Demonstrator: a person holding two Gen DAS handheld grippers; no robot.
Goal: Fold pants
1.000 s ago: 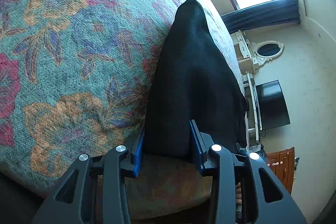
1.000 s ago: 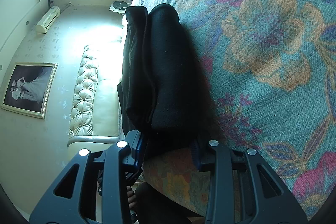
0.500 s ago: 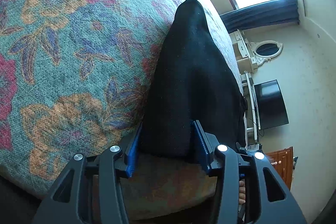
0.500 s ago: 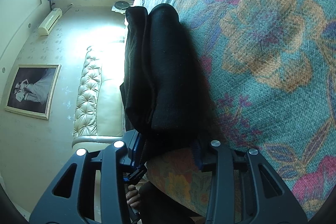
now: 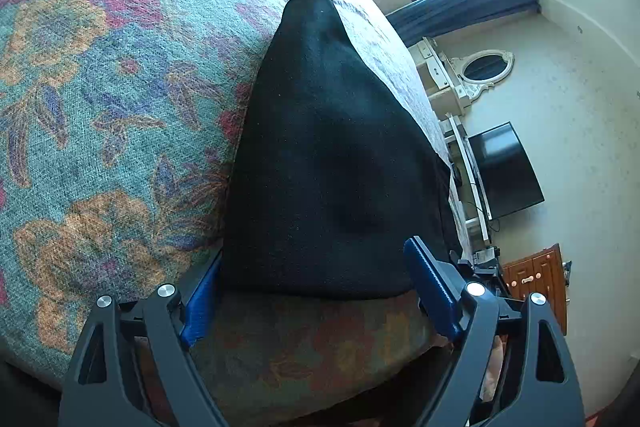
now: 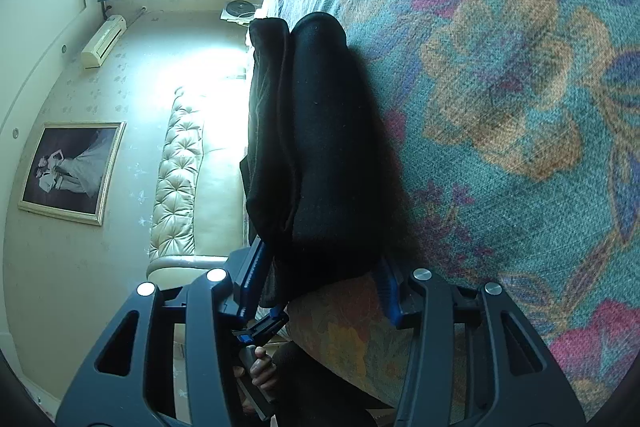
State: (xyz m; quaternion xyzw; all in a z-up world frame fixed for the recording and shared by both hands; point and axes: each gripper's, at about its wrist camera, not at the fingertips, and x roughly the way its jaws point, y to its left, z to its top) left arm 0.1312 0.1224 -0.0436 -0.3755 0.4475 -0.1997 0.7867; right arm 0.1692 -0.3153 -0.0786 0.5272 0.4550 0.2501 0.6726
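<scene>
The folded black fabric pants lay on the floral woven bedspread at the bed's near edge, between the left tool's fingers; the right tool straddled the same bundle's end

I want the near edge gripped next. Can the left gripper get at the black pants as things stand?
Probably yes: the left gripper is open, its fingers either side of the black pants on the floral bedspread, with nothing between.
</scene>
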